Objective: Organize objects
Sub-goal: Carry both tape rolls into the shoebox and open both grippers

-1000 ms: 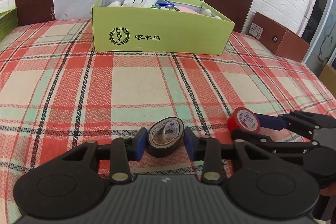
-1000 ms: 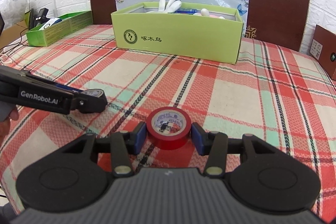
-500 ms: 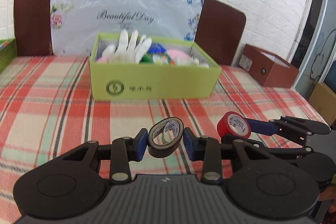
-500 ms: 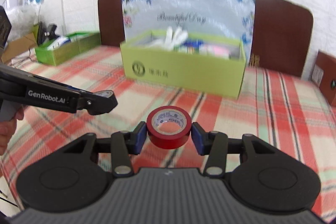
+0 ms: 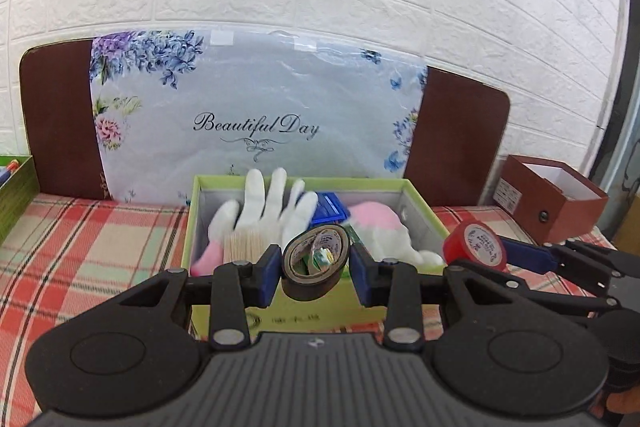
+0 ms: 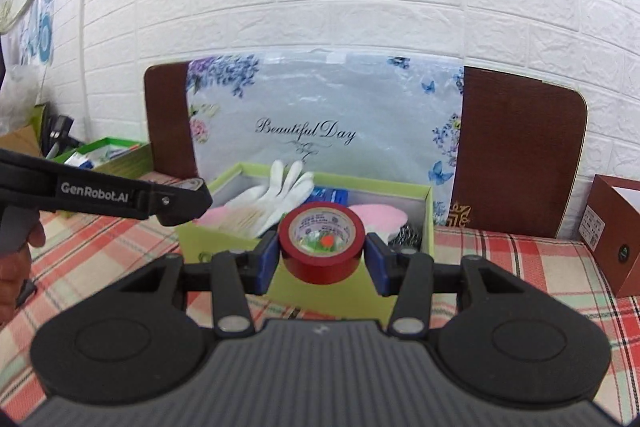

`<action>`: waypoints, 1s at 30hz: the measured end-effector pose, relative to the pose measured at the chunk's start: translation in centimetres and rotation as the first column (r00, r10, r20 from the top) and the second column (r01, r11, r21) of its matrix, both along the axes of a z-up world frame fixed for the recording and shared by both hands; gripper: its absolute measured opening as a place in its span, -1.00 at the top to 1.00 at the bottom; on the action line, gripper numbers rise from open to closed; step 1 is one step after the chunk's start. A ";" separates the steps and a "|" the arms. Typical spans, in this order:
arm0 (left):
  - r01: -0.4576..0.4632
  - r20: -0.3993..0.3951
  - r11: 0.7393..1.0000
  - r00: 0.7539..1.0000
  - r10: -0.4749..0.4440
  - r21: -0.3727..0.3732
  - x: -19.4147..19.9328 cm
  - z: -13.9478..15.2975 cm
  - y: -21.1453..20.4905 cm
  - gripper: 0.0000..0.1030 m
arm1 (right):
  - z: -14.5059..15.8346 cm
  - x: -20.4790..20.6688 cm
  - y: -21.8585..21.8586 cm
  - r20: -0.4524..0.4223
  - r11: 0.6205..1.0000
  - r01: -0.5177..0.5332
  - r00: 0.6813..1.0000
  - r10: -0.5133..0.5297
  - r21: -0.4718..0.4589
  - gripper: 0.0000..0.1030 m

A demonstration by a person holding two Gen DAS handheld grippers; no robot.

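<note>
Left tongs (image 5: 316,269) clenched on a black tape roll (image 5: 315,264), right tongs (image 6: 322,259) clenched on a red tape roll (image 6: 322,242), both held up in front of the green box (image 5: 420,195).

The rolls sit low in the middle of each frame, just short of the box's near wall; gloves (image 5: 272,209) already fill the box's centre. This looks like the carry step. Next, each roll needs bringing over the rim to a free spot, then releasing without snagging the gloves.
</note>
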State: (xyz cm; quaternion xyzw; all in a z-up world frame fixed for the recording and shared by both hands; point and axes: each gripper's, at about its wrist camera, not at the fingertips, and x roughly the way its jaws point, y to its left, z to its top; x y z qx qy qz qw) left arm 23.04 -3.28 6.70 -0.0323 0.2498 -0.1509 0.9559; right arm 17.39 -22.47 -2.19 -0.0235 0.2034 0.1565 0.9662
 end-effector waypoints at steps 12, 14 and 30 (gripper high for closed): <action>-0.058 -0.035 0.996 0.998 0.060 0.065 7.3 -2.5 -0.3 0.25 | -2.9 9.3 -0.4 -0.074 0.994 0.113 0.991 -0.113 -0.002 0.11; -0.061 -0.045 0.996 0.997 0.064 0.069 8.1 -3.0 -0.2 0.25 | -3.6 10.3 -0.5 -0.095 0.992 0.125 0.988 -0.124 0.006 0.11; -0.203 -0.006 0.975 0.979 0.204 0.089 7.8 -2.7 1.5 -0.88 | -3.7 10.2 0.3 0.017 0.987 0.162 0.987 -0.162 0.002 -1.00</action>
